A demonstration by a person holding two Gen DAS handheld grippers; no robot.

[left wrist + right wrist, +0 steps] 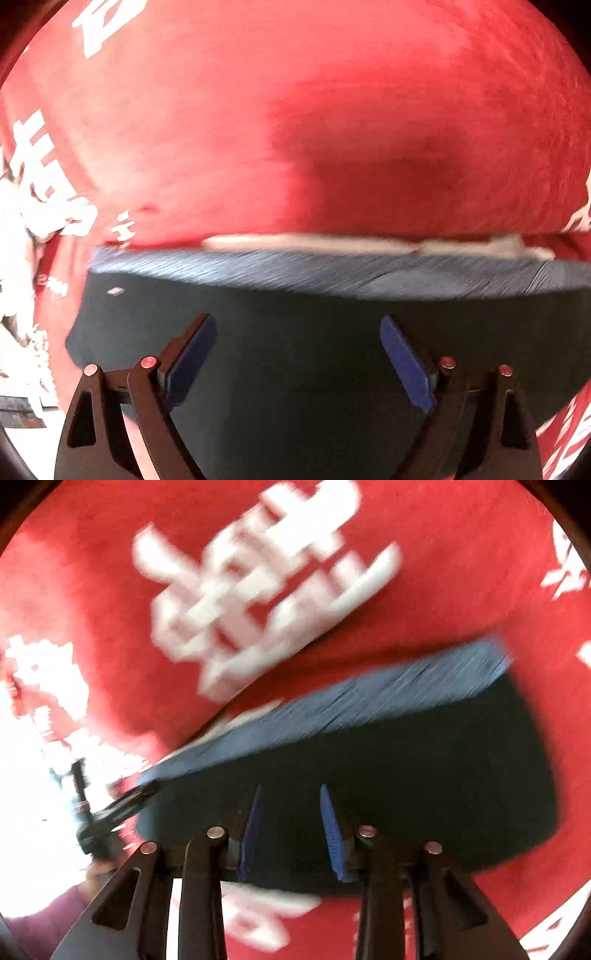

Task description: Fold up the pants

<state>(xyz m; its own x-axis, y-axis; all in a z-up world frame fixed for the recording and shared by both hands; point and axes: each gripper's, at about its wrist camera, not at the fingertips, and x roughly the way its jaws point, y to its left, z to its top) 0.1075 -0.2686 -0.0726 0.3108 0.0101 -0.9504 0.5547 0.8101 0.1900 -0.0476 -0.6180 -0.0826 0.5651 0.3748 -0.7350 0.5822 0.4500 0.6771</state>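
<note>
The dark navy pants [295, 350] lie flat on a red cloth, with a lighter blue ribbed band [332, 266] along their far edge. My left gripper [298, 325] hovers over the dark fabric with its blue pads wide apart and nothing between them. In the right wrist view the pants [406, 775] run slantwise, the blue band [351, 701] on their upper edge. My right gripper [291, 794] is over the pants' near edge, its pads partly apart with no cloth pinched between them. The left gripper [110, 812] shows at the pants' left corner. Both views are motion-blurred.
The red cloth [332, 129] with large white characters [258, 590] covers the surface around the pants. A bright white area [33, 794] lies beyond its left edge. A sleeve in dull purple [48, 915] shows at the lower left.
</note>
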